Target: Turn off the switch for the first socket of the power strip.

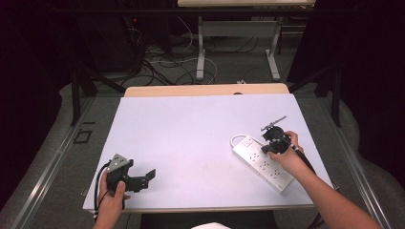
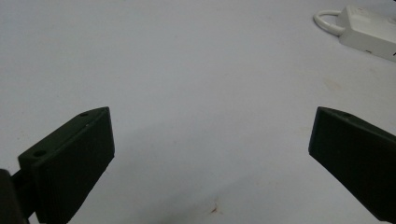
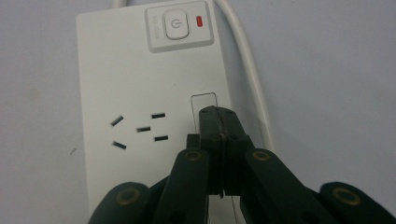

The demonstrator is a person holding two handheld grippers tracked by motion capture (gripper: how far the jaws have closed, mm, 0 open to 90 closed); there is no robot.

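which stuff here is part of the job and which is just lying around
In play:
- white power strip, with its power button
- right hand-held gripper, shut, over the strip
- left hand-held gripper, open, idle

Just lying about:
- cables on the floor
- far table legs

Left hand point(image 1: 111, 199): comes in from the bottom edge at the near left, wrapped round the gripper's body.
Left gripper point(image 1: 143, 180): held low and level, pointing right, jaws spread wide apart with nothing between them.
Right forearm point(image 1: 334, 202): reaches in diagonally from the bottom right corner.
Right hand point(image 1: 288, 155): clasps the gripper from behind.
Right gripper point(image 3: 219, 122): tipped downward, jaws pressed together, tips meeting.
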